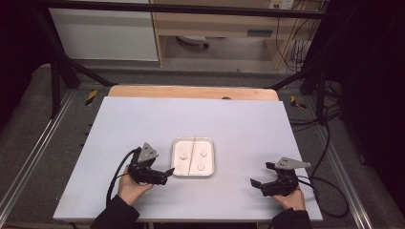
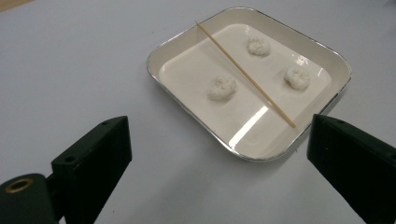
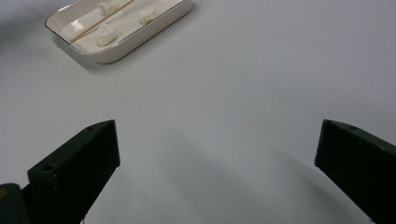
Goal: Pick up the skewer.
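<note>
No legible text (tray unmarked too)

The worktop (image 1: 143,119) is a flat, rectangular, matte pale grey-white board. A light wooden edge strip (image 1: 191,92) runs along its 12 o'clock side. One item lies directly on the surface: a shallow, square, cream-white tray with rounded corners and a thin metallic rim (image 1: 210,157), positioned slightly toward 6 o'clock from the worktop centre. The surrounding surface is uniform in colour.
</note>
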